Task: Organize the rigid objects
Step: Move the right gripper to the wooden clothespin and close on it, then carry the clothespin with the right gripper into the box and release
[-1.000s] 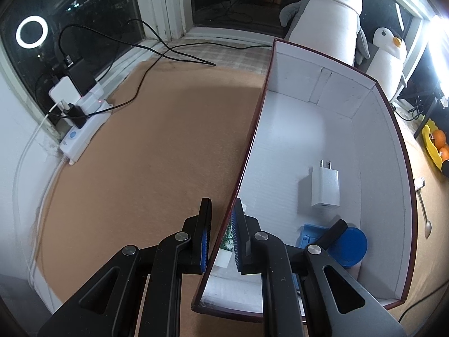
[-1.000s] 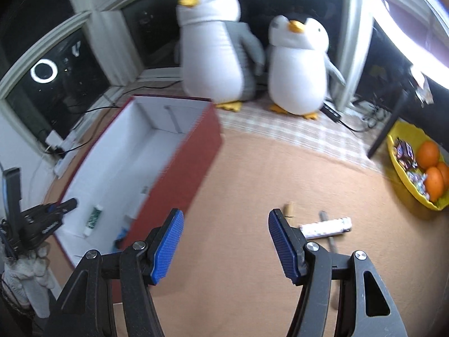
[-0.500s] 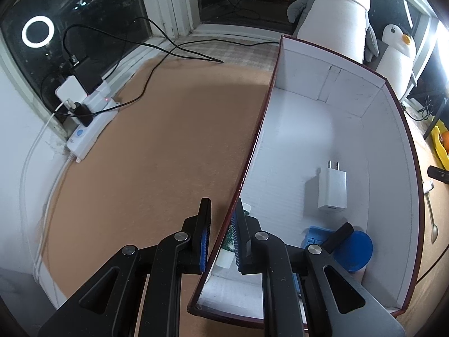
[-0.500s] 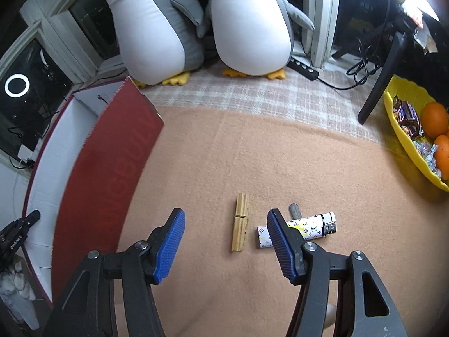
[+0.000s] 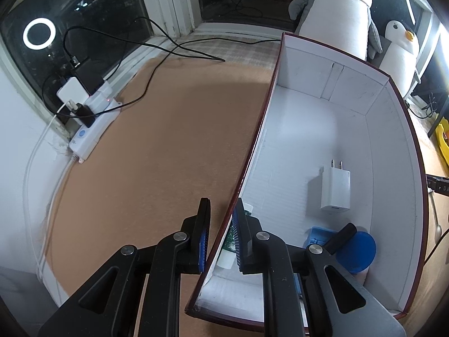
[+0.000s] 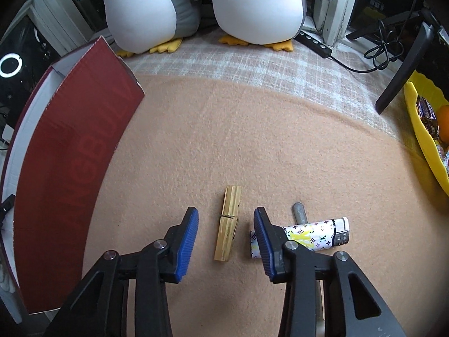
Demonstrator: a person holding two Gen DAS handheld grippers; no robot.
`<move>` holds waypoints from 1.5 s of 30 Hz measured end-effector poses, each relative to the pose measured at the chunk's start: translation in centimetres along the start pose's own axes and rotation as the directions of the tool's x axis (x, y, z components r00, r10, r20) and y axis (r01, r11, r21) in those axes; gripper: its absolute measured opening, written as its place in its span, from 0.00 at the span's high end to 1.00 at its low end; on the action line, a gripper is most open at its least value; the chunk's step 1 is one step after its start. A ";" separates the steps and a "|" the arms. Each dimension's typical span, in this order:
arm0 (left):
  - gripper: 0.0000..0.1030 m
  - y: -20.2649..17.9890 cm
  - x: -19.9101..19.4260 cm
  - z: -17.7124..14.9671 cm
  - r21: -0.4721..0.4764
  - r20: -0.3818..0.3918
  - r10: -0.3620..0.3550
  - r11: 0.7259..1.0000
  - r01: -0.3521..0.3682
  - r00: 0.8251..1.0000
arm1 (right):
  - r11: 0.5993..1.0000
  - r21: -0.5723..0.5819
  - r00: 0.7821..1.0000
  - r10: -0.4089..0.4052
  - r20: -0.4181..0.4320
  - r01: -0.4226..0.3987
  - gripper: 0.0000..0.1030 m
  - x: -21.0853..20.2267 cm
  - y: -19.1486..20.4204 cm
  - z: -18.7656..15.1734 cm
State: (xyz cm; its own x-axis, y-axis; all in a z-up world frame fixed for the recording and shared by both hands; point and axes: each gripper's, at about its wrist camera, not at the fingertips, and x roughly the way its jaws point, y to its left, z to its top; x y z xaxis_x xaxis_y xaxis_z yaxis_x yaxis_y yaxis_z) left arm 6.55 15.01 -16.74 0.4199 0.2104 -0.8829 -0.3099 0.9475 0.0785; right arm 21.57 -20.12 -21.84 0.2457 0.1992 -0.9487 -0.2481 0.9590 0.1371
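Observation:
My left gripper (image 5: 221, 236) is shut on the near left wall of the dark red box (image 5: 252, 151) with a white inside. In the box lie a white charger (image 5: 335, 189), a blue round lid (image 5: 357, 248), a blue flat piece (image 5: 317, 237) and a small tube (image 5: 233, 241). My right gripper (image 6: 226, 237) is open, its jaws either side of a wooden clothespin (image 6: 228, 226) on the tan cloth. A patterned lighter (image 6: 311, 237) and a grey metal handle (image 6: 299, 213) lie just right of it. The box's red outer wall (image 6: 70, 168) is on the left.
Two plush penguins (image 6: 252, 5) stand at the back. A yellow bowl (image 6: 421, 137) of oranges and sweets sits far right beside a black stand leg (image 6: 404, 67). A white power strip (image 5: 89, 132) with cables lies at the left edge.
My right gripper has turned away from the box, come down over the clothespin and narrowed its opening. My left gripper keeps its hold on the box wall.

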 end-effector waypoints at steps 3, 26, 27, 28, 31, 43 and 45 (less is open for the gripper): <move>0.87 0.0 0.0 0.0 -0.001 0.000 -0.001 1.000 0.001 1.000 | 1.000 -0.015 1.000 -0.015 -0.013 0.015 0.79 0.5 0.4 -0.2; 0.87 0.9 -0.3 -0.3 -0.009 0.027 -0.065 0.998 0.066 0.997 | 0.999 -0.021 0.993 -0.022 0.113 0.024 0.88 -5.6 3.5 -0.9; 0.87 0.9 -0.3 -0.4 -0.009 0.029 -0.068 0.998 0.068 0.997 | 0.999 -0.032 0.992 -0.018 0.123 0.022 0.88 -6.2 4.2 -0.9; 0.87 0.9 -0.4 -0.4 -0.008 0.030 -0.071 0.997 0.071 0.997 | 0.999 -0.040 0.991 -0.014 0.130 0.020 0.88 -6.5 4.6 -0.7; 0.87 1.1 -0.5 -0.5 -0.012 0.035 -0.083 0.996 0.084 0.996 | 0.998 -0.068 0.988 0.003 0.154 0.007 0.88 -7.9 6.4 -0.7; 0.87 1.5 -0.8 -0.8 -0.015 0.051 -0.118 0.993 0.119 0.992 | 0.978 -0.201 0.978 0.085 0.193 -0.045 0.88 -11.3 14.5 -2.0; 0.88 1.5 -0.8 -0.8 -0.013 0.055 -0.124 0.992 0.125 0.991 | 0.974 -0.221 0.977 0.092 0.190 -0.049 0.88 -11.3 15.8 -2.2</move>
State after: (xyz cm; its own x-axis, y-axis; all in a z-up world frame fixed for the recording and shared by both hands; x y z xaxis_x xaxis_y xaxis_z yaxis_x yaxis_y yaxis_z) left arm 5.02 16.10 -16.26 0.5012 0.1046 -0.8590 -0.2662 0.9632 -0.0381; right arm 12.79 -7.68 -9.62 0.3949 0.3217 -0.8606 -0.4612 0.8795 0.1171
